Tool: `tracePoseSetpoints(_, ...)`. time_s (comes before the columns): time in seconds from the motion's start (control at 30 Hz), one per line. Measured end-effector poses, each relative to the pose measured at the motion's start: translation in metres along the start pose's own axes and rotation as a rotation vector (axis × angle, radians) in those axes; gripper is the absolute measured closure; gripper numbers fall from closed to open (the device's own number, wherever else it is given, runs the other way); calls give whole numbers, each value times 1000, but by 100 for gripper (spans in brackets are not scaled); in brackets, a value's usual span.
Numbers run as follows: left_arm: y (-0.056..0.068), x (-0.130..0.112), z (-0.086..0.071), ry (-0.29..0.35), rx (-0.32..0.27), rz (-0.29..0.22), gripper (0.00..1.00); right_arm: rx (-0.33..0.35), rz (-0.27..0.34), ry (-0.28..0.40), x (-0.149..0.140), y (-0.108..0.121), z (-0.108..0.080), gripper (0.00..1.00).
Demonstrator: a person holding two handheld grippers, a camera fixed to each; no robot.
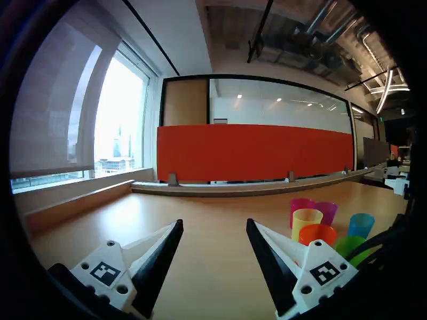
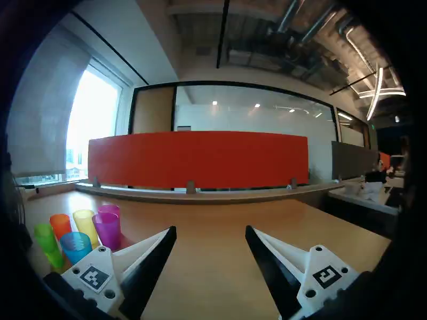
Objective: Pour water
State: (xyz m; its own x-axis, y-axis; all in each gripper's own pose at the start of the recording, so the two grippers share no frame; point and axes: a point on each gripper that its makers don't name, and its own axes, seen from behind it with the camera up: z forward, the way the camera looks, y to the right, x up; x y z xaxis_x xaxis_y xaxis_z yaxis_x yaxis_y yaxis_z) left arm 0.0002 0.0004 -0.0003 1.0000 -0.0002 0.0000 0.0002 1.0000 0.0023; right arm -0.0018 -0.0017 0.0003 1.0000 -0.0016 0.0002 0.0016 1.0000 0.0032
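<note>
Several coloured plastic cups stand in a cluster on the wooden table (image 1: 213, 234). In the left gripper view they are at the right: a pink cup (image 1: 300, 205), a purple cup (image 1: 326, 212), a yellow cup (image 1: 306, 221), an orange cup (image 1: 317, 233), a blue cup (image 1: 361, 224) and a green cup (image 1: 349, 246). My left gripper (image 1: 214, 228) is open, to the left of them, with nothing between its fingers. In the right gripper view the same cluster sits at the left, with the purple cup (image 2: 108, 229) and the blue cup (image 2: 76, 245) in front. My right gripper (image 2: 211, 233) is open, right of them.
A red divider panel (image 1: 251, 152) runs along the table's far edge. A bright window (image 1: 120, 125) and a low ledge line the left side. Another desk with white items (image 2: 368, 192) stands at the far right.
</note>
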Motion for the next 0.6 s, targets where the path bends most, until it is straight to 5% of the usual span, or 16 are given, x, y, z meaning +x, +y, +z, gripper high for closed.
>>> tracePoseSetpoints(0.6,-1,0,-1,0,0,-1,13,0,0,0,0,0,0,0)
